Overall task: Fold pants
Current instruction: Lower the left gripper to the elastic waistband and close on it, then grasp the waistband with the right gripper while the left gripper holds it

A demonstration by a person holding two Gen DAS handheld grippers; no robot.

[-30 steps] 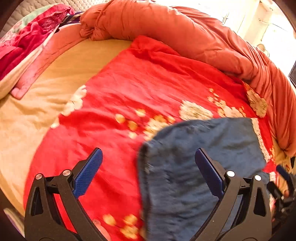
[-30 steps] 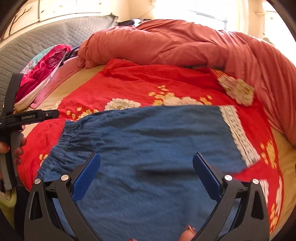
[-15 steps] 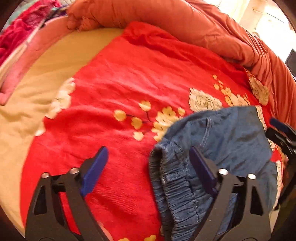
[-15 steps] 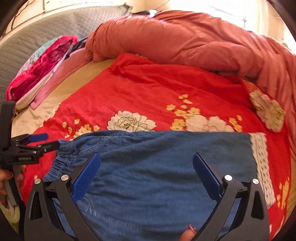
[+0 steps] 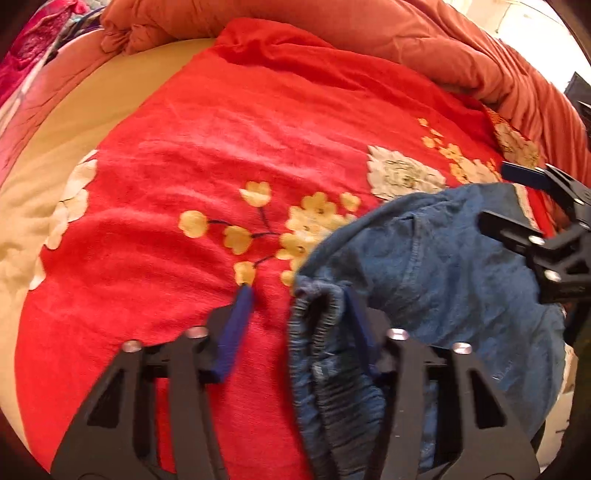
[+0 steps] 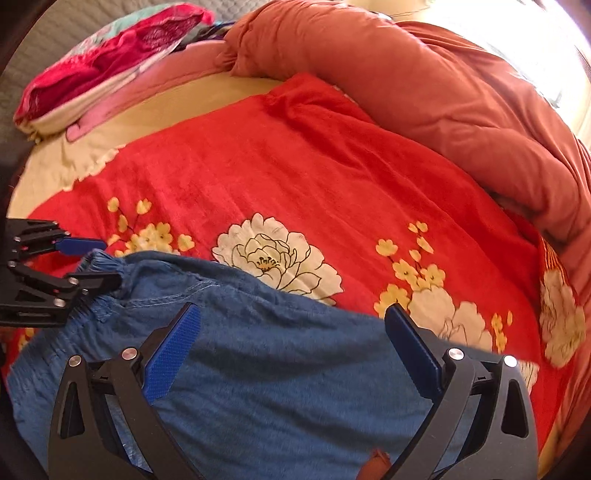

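Blue denim pants (image 5: pixel 436 280) with an elastic waistband lie on a red floral blanket (image 5: pixel 258 155); they also fill the lower right wrist view (image 6: pixel 280 369). My left gripper (image 5: pixel 299 295) is half closed, its jaws straddling the gathered waistband corner, one finger on the blanket, the other inside the fabric. It shows at the left of the right wrist view (image 6: pixel 99 258), still parted around the waistband. My right gripper (image 6: pixel 291 321) is open above the pants' middle, holding nothing; it appears at the right of the left wrist view (image 5: pixel 509 195).
An orange-red duvet (image 6: pixel 424 81) is bunched along the back and right. Pink and magenta pillows (image 6: pixel 110 55) lie at the back left on a cream sheet (image 6: pixel 155 114). A grey quilted headboard (image 6: pixel 48 33) is behind them.
My left gripper has moved in onto the waistband corner and its jaws have narrowed around it. The pants have slid toward the near edge and bunched. My right gripper stays open.
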